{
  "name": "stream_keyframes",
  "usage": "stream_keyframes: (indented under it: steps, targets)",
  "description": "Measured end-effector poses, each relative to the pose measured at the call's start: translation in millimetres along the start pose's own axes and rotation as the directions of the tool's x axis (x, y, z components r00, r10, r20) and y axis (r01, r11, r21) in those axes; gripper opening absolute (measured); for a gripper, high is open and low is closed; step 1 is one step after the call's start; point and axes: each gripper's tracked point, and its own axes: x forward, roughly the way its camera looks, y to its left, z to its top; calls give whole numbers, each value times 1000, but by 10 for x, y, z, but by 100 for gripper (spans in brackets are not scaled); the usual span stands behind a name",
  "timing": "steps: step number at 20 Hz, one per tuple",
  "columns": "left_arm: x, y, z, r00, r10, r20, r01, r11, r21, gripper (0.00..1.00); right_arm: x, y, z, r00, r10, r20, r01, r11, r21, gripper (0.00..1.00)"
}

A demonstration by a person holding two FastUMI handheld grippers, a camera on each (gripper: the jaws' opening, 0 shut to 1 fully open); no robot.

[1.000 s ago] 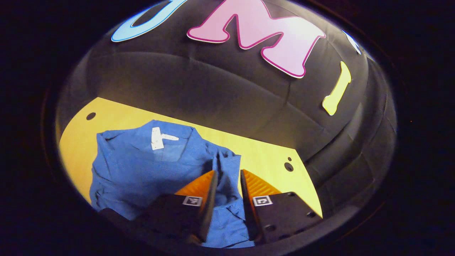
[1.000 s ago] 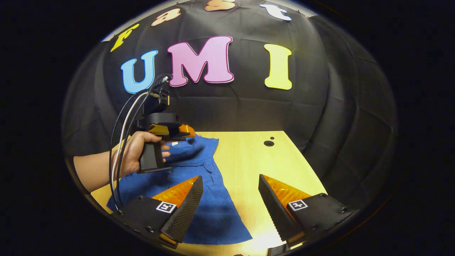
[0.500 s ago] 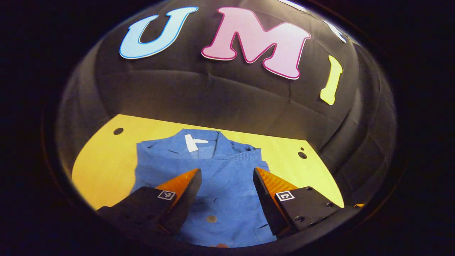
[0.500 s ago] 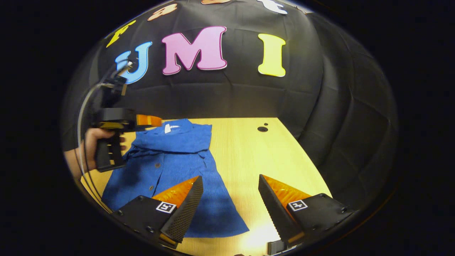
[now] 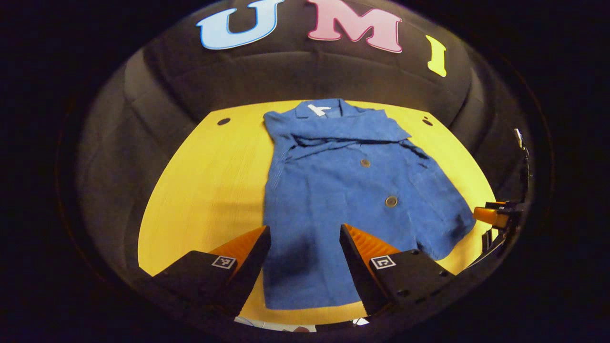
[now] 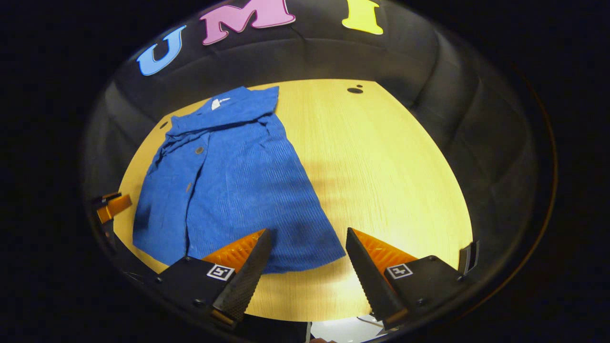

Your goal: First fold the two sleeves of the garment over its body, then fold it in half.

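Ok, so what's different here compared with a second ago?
The left gripper was closed on a fold of the blue garment near the collar; it has let go, opened and pulled back toward the hem. The right gripper also backed away and rose. The sleeve now lies across the chest. The right gripper stayed open, and the garment stayed on the table.

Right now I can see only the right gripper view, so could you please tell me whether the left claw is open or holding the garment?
Observer: The left claw is open and holds nothing; the blue garment shows between its fingers.
Operator: Thank you. Which part of the garment does it face?
Observer: It looks from the hem up towards the collar, nearer the garment's left edge.
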Motion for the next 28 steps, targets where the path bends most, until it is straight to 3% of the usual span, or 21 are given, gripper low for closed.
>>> stream_keyframes:
  steps: [4, 9, 10, 11, 12, 13, 14, 15, 18, 20, 22, 23, 25, 27, 28]
  targets:
    - [-94, 121, -567, 995, -16, -95, 10, 998, -61, 85, 133, 0, -128, 999, -2, -43, 4, 1000, 28, 100]
    - [75, 119, -829, 987, -35, -158, 18, 994, -108, 88, 223, -2, -302, 996, -5, -84, 9, 998, 56, 100]
    - [88, 123, -852, 985, -28, -168, 9, 993, -116, 85, 246, 0, -320, 996, -8, -89, 12, 999, 47, 100]
    - [114, 128, -850, 987, -21, -157, 4, 995, -104, 86, 260, -9, -337, 996, -9, -92, 13, 999, 41, 93]
    - [109, 123, -861, 986, -8, -168, -7, 996, -90, 87, 272, -7, -354, 994, -8, -106, 12, 999, 40, 93]
    - [107, 109, -872, 985, 4, -175, -16, 998, -65, 84, 290, -17, -325, 996, -13, -92, 16, 999, 33, 100]
    - [119, 80, -882, 985, 3, -175, -11, 999, -44, 84, 296, -19, -317, 995, -18, -94, 21, 999, 25, 94]
    - [125, 63, -888, 984, 3, -177, -9, 999, -35, 83, 287, -31, -324, 996, -23, -91, 24, 1000, 14, 100]
    - [116, 37, -860, 985, 0, -175, -7, 999, -43, 81, 306, -37, -320, 996, -37, -83, 37, 999, 4, 100]
    - [134, -60, -851, 985, -8, -171, 0, 999, -48, 70, 301, -30, -329, 995, -35, -97, 36, 999, 8, 100]
    - [128, -177, -852, 987, -9, -162, 3, 999, -41, 40, 297, -15, -333, 992, -30, -124, 30, 1000, -2, 98]
    - [125, -221, -853, 988, -9, -156, 4, 1000, -30, 26, 303, 2, -318, 991, -26, -128, 27, 1000, 3, 93]
    - [106, -383, -861, 986, -49, -160, 52, 999, 9, 13, 344, 101, -275, 992, -22, -121, 25, 999, 29, 59]
    - [96, -474, -832, 987, -51, -154, 60, 997, 52, 13, 344, 159, -269, 994, -26, -107, 25, 1000, -14, 28]
    - [139, -496, -834, 985, -49, -163, 58, 997, 54, 0, 353, 177, -256, 995, -36, -95, 33, 999, -37, 14]
